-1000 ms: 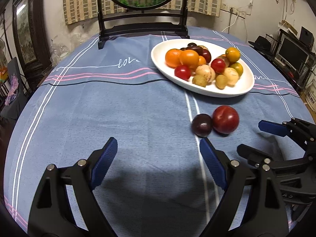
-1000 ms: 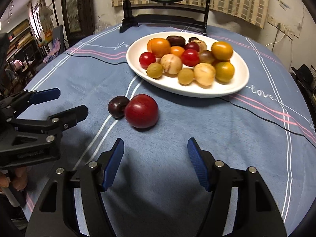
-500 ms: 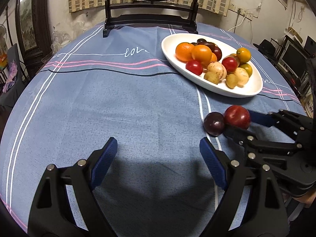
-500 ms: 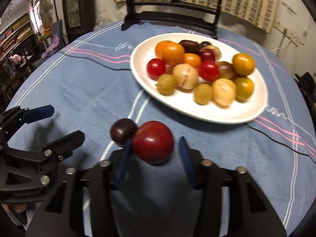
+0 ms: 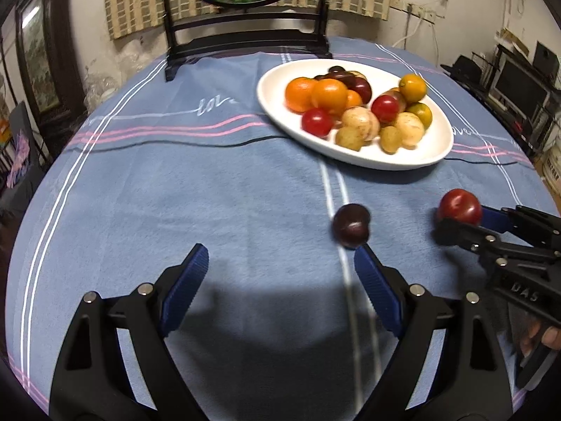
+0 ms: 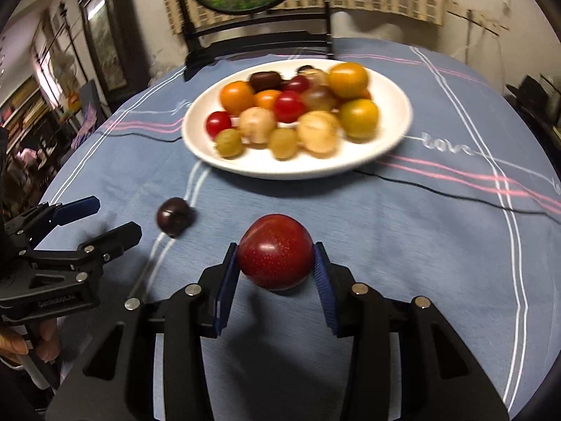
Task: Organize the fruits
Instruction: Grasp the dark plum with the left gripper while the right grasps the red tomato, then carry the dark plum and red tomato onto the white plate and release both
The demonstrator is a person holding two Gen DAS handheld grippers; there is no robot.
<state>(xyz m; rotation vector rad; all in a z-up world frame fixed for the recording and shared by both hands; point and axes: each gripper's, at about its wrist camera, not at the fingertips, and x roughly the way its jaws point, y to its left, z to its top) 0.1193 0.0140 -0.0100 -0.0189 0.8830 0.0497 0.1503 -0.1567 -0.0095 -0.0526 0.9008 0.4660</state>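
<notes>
My right gripper (image 6: 277, 263) is shut on a large red plum (image 6: 276, 251), its blue pads pressing both sides; the same red plum (image 5: 459, 206) shows at the right in the left wrist view, held just above the cloth. A small dark plum (image 5: 351, 225) lies loose on the blue tablecloth, just ahead of my left gripper's right finger. My left gripper (image 5: 280, 266) stands open with nothing between its fingers. Behind, a white oval plate (image 5: 431, 154) holds several oranges, red tomatoes and pale yellow fruits. In the right wrist view the dark plum (image 6: 173, 215) lies left of the held plum.
A dark wooden stand with a round painted screen (image 5: 245, 38) rises at the table's far edge. Blue tablecloth (image 5: 175, 182) stretches to the left of the plate. Furniture and shelves crowd the room around the round table.
My right gripper moved onto the red plum, shut on it and carried it to the right, away from the dark plum. The left gripper stayed open.
</notes>
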